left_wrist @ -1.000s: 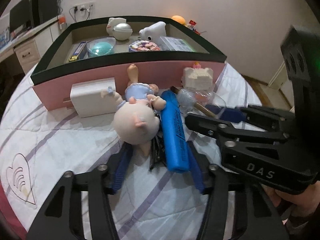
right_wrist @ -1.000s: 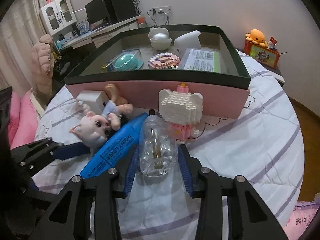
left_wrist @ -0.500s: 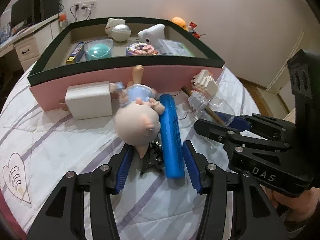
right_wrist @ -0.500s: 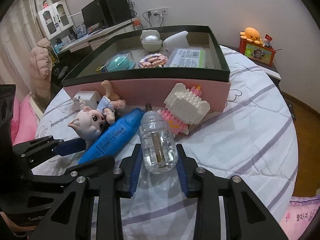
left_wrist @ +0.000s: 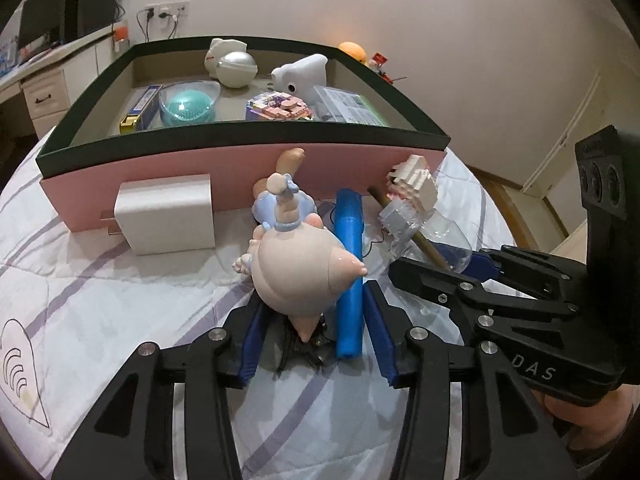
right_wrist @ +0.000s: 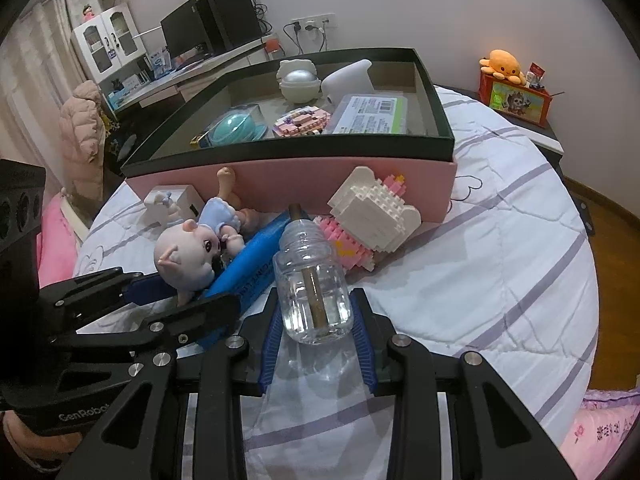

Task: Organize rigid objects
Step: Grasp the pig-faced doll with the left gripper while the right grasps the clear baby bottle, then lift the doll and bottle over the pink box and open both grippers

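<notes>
On the quilt in front of the pink box (left_wrist: 200, 164), a pig doll (left_wrist: 296, 272) (right_wrist: 184, 252) and a blue marker (left_wrist: 350, 240) (right_wrist: 256, 260) lie side by side. My left gripper (left_wrist: 316, 300) (right_wrist: 188, 296) is closing on the pair, one pad against the doll's head, the other against the marker. A dark clip (left_wrist: 308, 352) lies under them. My right gripper (right_wrist: 316, 296) (left_wrist: 444, 264) is shut on a clear bottle (right_wrist: 314, 280) (left_wrist: 436, 232) with a brown stick inside. A white and pink brick figure (right_wrist: 376, 216) (left_wrist: 412, 184) leans against the box beyond the bottle.
A white charger block (left_wrist: 168, 212) stands against the box's front wall. Inside the dark-rimmed box (right_wrist: 440, 120) lie several items: a teal bowl, a silver ball, a white toy, a brick tile, a labelled case. A desk (right_wrist: 192, 76) stands behind, and a nightstand (right_wrist: 516, 96) to the right.
The left jaws have narrowed onto the doll and marker, and the doll has rolled so the back of its head faces the camera. The bottle's neck has risen and the brick figure has tipped over.
</notes>
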The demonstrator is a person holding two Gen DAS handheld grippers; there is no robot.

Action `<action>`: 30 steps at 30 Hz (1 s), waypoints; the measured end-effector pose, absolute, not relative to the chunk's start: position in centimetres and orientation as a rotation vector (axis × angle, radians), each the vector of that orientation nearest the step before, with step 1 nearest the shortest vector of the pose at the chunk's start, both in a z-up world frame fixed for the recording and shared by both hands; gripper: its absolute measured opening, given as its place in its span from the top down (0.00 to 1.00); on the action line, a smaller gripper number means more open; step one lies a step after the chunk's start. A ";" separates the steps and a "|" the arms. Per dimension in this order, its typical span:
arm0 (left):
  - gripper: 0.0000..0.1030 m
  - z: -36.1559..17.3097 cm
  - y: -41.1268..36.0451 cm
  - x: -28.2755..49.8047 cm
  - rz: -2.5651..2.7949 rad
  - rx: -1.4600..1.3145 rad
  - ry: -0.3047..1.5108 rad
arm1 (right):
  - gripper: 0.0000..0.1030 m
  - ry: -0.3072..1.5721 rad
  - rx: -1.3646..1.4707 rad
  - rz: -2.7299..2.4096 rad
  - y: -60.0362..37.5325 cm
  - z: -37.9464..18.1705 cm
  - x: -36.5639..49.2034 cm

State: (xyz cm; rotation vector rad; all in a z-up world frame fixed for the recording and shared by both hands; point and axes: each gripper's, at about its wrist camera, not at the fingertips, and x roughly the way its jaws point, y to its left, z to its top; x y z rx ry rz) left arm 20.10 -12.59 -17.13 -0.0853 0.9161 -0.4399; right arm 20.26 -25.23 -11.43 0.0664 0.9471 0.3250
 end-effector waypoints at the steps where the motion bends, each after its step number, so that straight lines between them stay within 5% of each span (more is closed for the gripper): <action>1: 0.56 -17.1 -12.6 20.2 -0.440 -0.085 0.919 | 0.67 0.948 0.067 0.324 -25.2 -11.4 20.3; 6: 0.53 -16.3 -12.4 19.4 -0.411 -0.055 0.899 | 0.67 0.948 0.071 0.327 -25.1 -11.4 20.1; 9: 0.16 -15.5 -11.7 18.8 -0.362 -0.051 0.842 | 0.67 0.949 0.070 0.328 -25.2 -11.4 20.1; 10: 0.12 -15.3 -11.4 18.8 -0.353 -0.063 0.823 | 0.67 0.949 0.071 0.329 -25.2 -11.4 20.1; 14: 0.13 -15.0 -10.8 20.1 -0.357 -0.109 0.813 | 0.67 0.949 0.065 0.326 -25.2 -11.4 20.1; 15: 0.18 -15.2 -11.0 20.6 -0.353 -0.104 0.823 | 0.67 0.950 0.066 0.327 -25.2 -11.4 20.1; 16: 0.38 -15.9 -11.1 21.3 -0.355 -0.103 0.853 | 0.67 0.951 0.068 0.327 -25.2 -11.4 20.1; 17: 0.45 -16.3 -11.2 21.7 -0.353 -0.105 0.879 | 0.67 0.952 0.069 0.326 -25.2 -11.4 20.2; 30: 0.47 -16.5 -9.0 20.1 -0.366 -0.151 0.893 | 0.71 0.935 0.105 0.349 -24.6 -10.9 19.6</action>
